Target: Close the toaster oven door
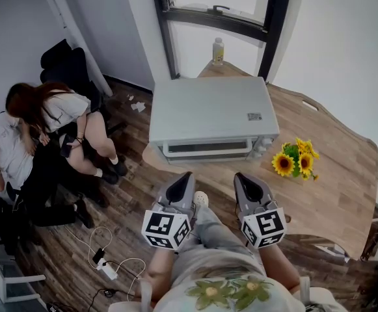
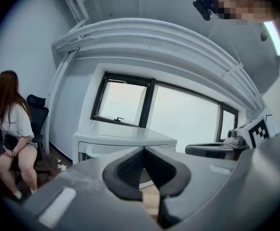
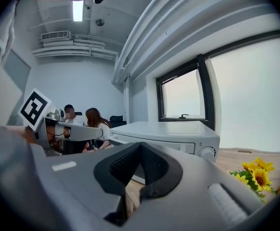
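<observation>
Toaster oven [image 1: 205,112] sits at the near-left edge of the wooden bench [image 1: 332,181], front facing the person, window behind it. Its door [image 1: 208,149] reads as up and flush with the front panel in the head view: the handle bar runs across the top of the glass, and no flap hangs out over the bench edge. Both gripper views agree, showing an upright front face with no open cavity. The control knobs [image 1: 263,147] are at the right end of the front.

Left gripper [image 1: 186,177]: jaws pressed together tip to tip, nothing between them. It hovers just short of the door, apart from it, aimed roughly level at the lower left of the front.

Right gripper [image 1: 242,178]: jaws likewise fully together and empty. It sits beside the left one, clear of the oven, nose toward the right part of the door.

Sunflowers [image 1: 296,160] lie on the bench right of the oven, a bottle [image 1: 218,51] behind it by the window; neither is in the way.

Judgement: the closing itself looks done. I cannot confirm from these angles that the latch is fully seated; the seam along the door's top is too small to read. What may be left is at most a firming press on the handle, otherwise nothing.
</observation>
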`<state>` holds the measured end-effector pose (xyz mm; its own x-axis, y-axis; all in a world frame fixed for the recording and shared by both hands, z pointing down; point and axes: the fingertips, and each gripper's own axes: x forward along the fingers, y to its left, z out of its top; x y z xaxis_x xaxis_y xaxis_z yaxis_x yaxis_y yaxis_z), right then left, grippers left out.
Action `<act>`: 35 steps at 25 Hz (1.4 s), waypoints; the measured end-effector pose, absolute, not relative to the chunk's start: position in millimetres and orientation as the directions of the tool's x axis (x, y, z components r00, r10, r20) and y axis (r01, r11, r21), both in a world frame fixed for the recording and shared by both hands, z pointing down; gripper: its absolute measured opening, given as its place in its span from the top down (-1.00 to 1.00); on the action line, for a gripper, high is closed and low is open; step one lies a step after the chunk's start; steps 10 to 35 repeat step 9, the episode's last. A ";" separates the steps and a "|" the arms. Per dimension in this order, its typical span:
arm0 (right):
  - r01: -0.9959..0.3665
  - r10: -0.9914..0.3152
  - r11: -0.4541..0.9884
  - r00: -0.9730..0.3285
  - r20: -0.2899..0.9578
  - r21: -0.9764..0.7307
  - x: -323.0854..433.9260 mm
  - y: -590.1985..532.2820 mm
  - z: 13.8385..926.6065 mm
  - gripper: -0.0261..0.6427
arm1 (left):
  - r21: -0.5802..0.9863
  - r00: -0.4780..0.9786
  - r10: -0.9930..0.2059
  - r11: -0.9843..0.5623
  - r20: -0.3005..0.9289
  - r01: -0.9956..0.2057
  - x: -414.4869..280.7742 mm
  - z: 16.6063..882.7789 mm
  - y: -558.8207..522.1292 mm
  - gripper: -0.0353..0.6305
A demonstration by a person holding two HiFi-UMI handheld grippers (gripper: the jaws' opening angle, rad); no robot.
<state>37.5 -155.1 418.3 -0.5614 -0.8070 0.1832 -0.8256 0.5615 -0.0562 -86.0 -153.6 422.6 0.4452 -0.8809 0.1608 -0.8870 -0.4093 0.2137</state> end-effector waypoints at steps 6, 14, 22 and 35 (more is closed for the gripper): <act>-0.818 -0.798 0.572 -0.571 0.191 -0.056 33.4 -151.1 420.6 0.93 | 0.216 0.448 -0.879 -0.412 0.164 -0.885 -87.1 424.4 -150.5 0.88; -0.816 -0.795 0.576 -0.575 0.194 -0.058 32.0 -149.7 420.9 0.93 | 0.218 0.451 -0.877 -0.413 0.164 -0.884 -87.4 424.0 -149.2 0.88; -0.816 -0.795 0.576 -0.575 0.194 -0.058 32.0 -149.7 420.9 0.93 | 0.218 0.451 -0.877 -0.413 0.164 -0.884 -87.4 424.0 -149.2 0.88; -0.816 -0.795 0.576 -0.575 0.194 -0.058 32.0 -149.7 420.9 0.93 | 0.218 0.451 -0.877 -0.413 0.164 -0.884 -87.4 424.0 -149.2 0.88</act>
